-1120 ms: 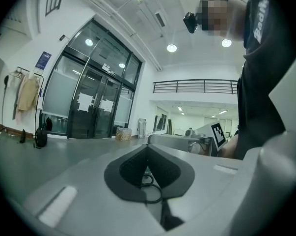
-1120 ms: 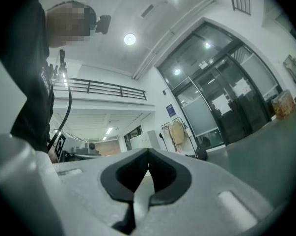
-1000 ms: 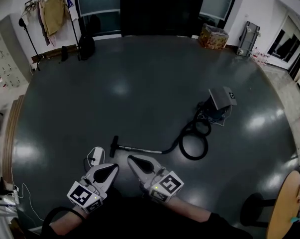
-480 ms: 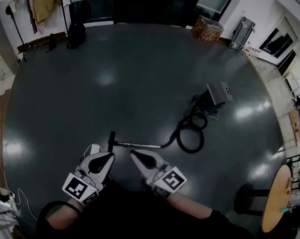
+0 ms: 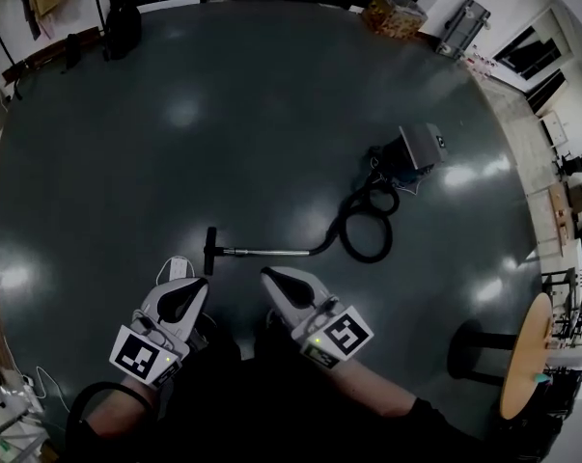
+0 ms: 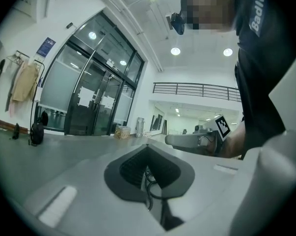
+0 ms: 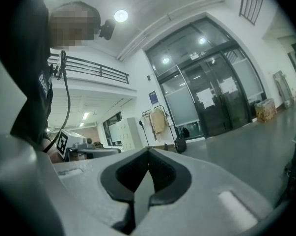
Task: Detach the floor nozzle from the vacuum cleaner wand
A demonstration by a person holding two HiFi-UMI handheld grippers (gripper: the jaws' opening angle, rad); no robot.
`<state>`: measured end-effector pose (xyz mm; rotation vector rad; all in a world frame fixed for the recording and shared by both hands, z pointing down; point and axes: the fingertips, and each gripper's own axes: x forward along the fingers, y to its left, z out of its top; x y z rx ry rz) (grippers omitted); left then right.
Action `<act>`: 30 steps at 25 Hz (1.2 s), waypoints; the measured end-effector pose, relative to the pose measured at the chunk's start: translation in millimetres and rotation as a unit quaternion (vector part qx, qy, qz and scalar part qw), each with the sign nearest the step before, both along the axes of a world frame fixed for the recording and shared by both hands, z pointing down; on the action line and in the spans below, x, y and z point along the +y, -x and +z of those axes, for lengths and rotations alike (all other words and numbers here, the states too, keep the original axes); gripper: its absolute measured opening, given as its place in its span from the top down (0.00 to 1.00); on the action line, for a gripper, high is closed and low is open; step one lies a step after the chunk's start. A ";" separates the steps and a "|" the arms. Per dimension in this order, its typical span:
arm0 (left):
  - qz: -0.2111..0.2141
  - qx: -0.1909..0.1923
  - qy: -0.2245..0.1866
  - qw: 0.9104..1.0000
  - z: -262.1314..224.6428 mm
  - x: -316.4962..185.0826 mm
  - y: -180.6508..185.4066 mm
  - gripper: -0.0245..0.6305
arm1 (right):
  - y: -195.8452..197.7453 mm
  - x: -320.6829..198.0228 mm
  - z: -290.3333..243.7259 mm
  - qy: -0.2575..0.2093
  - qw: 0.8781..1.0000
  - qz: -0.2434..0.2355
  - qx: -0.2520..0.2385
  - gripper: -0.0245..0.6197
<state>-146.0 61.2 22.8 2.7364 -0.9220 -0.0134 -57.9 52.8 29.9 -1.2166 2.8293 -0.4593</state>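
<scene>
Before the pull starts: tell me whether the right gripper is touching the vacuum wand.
Apart. The head view shows dark floor between the right gripper and the wand; the right gripper view shows its fingers shut on nothing.

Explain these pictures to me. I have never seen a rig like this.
There is no robot here. A person holds a two-jaw tool, a gripper, in each hand. The head view looks down from a camera on the person's head, with the left gripper and right gripper at the bottom. The other two views come from a camera riding on each gripper, looking along its jaws across the room. On the floor lies a vacuum cleaner. Its hose leads to a wand ending in the floor nozzle, just ahead of the grippers. Both grippers are shut and hold nothing.
</scene>
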 end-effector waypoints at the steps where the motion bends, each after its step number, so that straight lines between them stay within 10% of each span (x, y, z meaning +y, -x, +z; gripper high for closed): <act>1: -0.002 -0.006 0.001 1.000 7.2 -3.6 -1.9 0.97 | -3.2 -4.4 6.9 0.005 1.000 0.000 0.000 0.96; 30: -0.015 -0.171 -0.008 0.985 379.0 -124.6 -65.4 0.97 | -52.7 -118.1 368.8 0.049 0.996 -0.064 0.027 0.96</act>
